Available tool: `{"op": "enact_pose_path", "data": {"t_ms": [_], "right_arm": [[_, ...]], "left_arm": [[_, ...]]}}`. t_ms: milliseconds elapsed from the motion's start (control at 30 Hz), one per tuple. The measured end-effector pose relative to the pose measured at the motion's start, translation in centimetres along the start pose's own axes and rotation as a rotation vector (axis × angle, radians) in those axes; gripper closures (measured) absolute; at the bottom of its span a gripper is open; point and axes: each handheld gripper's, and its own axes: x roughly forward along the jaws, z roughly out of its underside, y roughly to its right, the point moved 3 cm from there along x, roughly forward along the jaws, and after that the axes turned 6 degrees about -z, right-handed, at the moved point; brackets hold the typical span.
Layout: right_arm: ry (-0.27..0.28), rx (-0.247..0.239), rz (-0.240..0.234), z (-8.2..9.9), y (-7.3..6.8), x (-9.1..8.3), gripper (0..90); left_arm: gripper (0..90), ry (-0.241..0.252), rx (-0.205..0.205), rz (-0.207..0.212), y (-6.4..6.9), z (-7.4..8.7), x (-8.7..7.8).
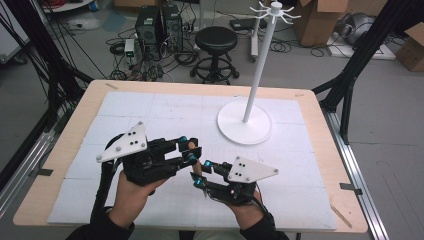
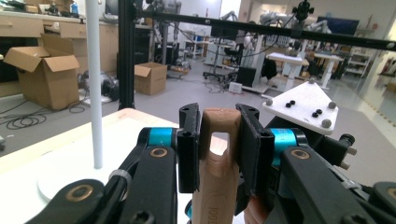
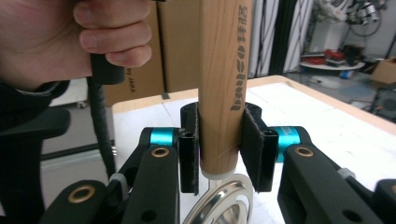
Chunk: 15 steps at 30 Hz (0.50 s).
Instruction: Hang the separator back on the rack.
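Note:
A wooden handle [image 2: 217, 163] with a hole near its end is clamped between the jaws of my left gripper [image 2: 219, 121]. My right gripper [image 3: 219, 140] is shut on the same handle [image 3: 224, 70] lower down, just above a metal ring [image 3: 219, 205] at the tool's end. Dark lettering runs along the wood. In the high view both grippers meet near the front middle of the table, the left gripper [image 1: 187, 150] just above the right gripper [image 1: 200, 175], with a bit of the handle [image 1: 196, 167] between them. The tool's head is mostly hidden.
A white stand [image 1: 257, 75] with hooks at its top rises from a round base [image 1: 245, 125] at the right rear of the white mat [image 1: 150, 110]. Beyond the table stand a black stool [image 1: 216, 40], computer towers [image 1: 157, 25] and cardboard boxes [image 1: 320, 20].

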Motion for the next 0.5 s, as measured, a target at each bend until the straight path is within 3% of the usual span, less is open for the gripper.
{"op": "enact_pose_path", "data": {"t_ms": [100,167,200,267,367,500], "right_arm": [[-0.004,-0.002,-0.011,-0.2,0.0,-0.1,70.1],[-0.018,0.000,-0.047,-0.2,0.0,-0.1,70.2],[-0.018,0.001,-0.064,-0.2,0.0,-0.2,70.2],[-0.013,0.017,-0.104,-0.2,-0.1,-0.2,70.2],[0.000,0.028,-0.163,-0.2,0.0,-0.2,70.2],[0.013,0.054,-0.264,-0.2,0.0,-0.1,70.2]], "left_arm": [[66.9,0.028,-0.006,0.030,-0.3,0.0,-0.2],[48.7,0.057,-0.015,0.052,-0.5,-0.1,-0.5],[45.2,0.070,-0.037,0.102,-1.1,-0.3,-1.0],[39.1,0.073,-0.038,0.131,-1.4,-0.4,-1.5],[34.8,0.083,-0.026,0.181,-1.7,-0.4,-2.3],[32.7,0.064,-0.054,0.263,-1.7,0.1,-2.5]]}}
